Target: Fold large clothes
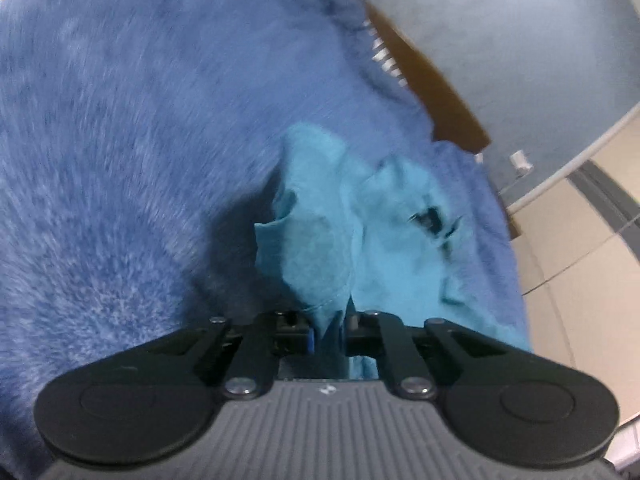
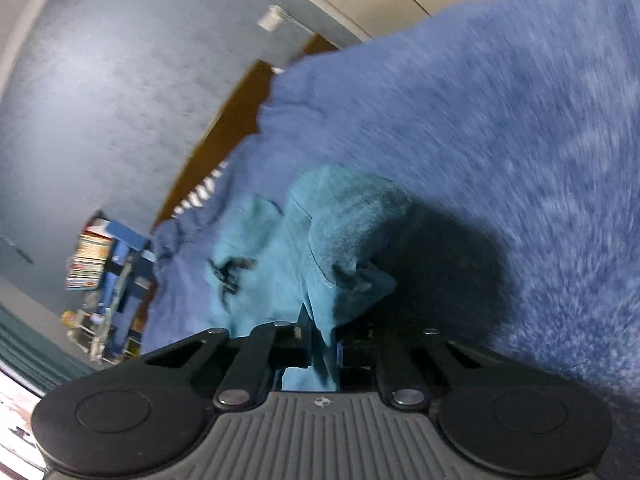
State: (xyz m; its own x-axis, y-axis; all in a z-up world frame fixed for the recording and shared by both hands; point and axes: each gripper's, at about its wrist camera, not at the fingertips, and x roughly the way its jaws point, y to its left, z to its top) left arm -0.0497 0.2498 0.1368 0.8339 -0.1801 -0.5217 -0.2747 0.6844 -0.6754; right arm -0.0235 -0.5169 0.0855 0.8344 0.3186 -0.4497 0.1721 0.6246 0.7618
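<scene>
A turquoise garment (image 1: 320, 220) lies bunched on a fuzzy blue blanket (image 1: 120, 160). It bears a small dark print (image 1: 430, 218). My left gripper (image 1: 329, 326) is shut on a fold of the turquoise cloth, which runs up from between its pads. In the right wrist view the same garment (image 2: 320, 232) hangs rumpled over the blanket (image 2: 520, 140), and its dark print (image 2: 230, 270) shows at the left. My right gripper (image 2: 324, 344) is shut on another edge of the cloth. Both views are tilted and blurred.
A brown wooden bed frame (image 1: 440, 92) edges the blanket, beside a grey-blue wall (image 1: 520, 40). A blue shelf with stacked books (image 2: 96, 260) stands by the wall in the right wrist view. Pale tiled floor (image 1: 580, 260) lies beyond the bed.
</scene>
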